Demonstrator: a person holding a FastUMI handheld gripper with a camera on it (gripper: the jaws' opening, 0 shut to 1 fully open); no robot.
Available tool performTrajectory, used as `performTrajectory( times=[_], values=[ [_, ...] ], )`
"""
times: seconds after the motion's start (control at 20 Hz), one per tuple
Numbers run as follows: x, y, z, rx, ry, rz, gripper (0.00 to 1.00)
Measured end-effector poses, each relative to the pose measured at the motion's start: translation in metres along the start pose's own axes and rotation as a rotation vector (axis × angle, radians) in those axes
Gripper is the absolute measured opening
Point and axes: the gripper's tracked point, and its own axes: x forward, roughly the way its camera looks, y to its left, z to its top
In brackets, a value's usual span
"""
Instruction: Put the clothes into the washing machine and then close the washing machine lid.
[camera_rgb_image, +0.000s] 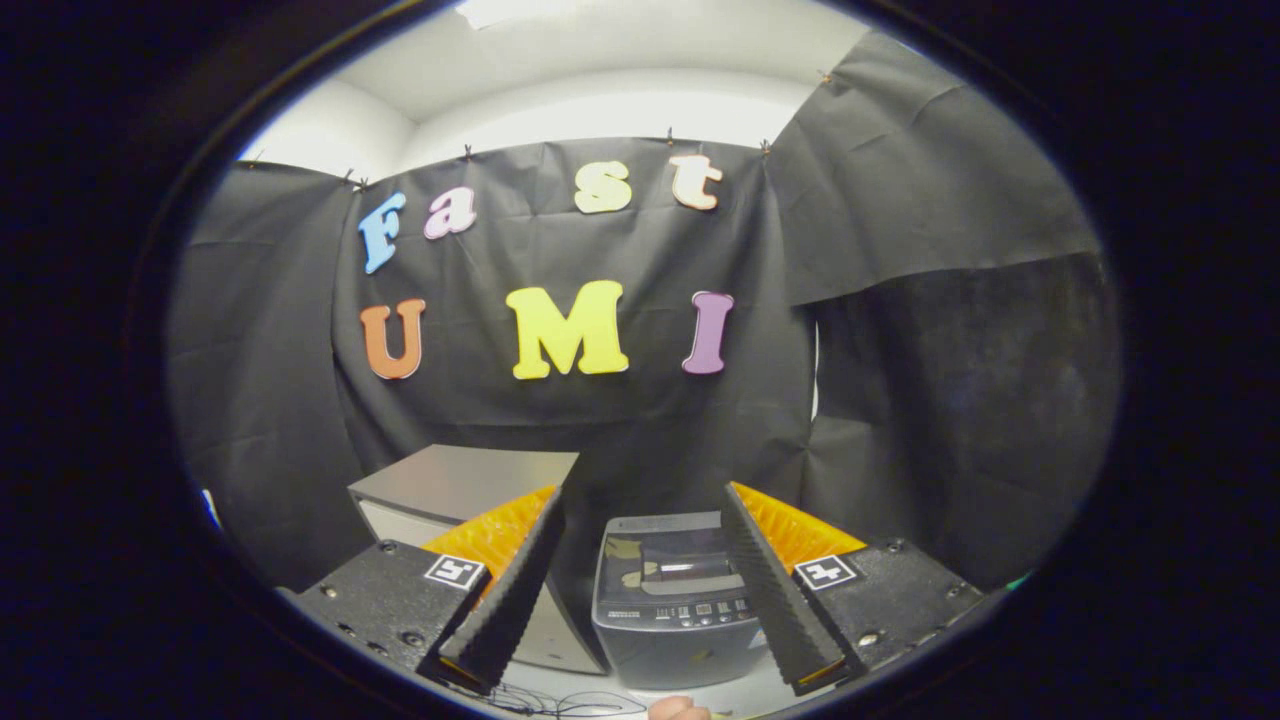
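Sitting on the pale worktop (740, 695) just beyond your fingers (775, 575), framed in the gap between them, the small grey washing machine (675, 600) shows a dark lid lying flat and a row of buttons along its near edge. A grey box (455, 490) stands left of it. Your gripper (640, 670) is held level, fingers spread wide, gripping nothing.

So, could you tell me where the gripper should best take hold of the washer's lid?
Probably the lid's front edge, just behind the control panel, coming from above and in front. The lid lies flat and looks closed on the washer, so only that edge could lift; no handle is clear. The gripper is open, holding nothing, with the washer beyond its fingers.
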Motion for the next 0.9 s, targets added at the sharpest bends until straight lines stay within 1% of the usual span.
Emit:
performTrajectory(
  times=[0.25,0.4,0.65,0.9],
  values=[
    [-0.034,-0.003,-0.001,0.035,-0.024,0.018,0.98],
    [-0.034,-0.014,-0.009,0.034,-0.007,0.021,0.98],
    [-0.037,-0.032,-0.008,0.035,-0.01,0.008,0.98],
    [-0.038,-0.043,-0.014,0.041,0.001,0.02,0.98]
  ],
)
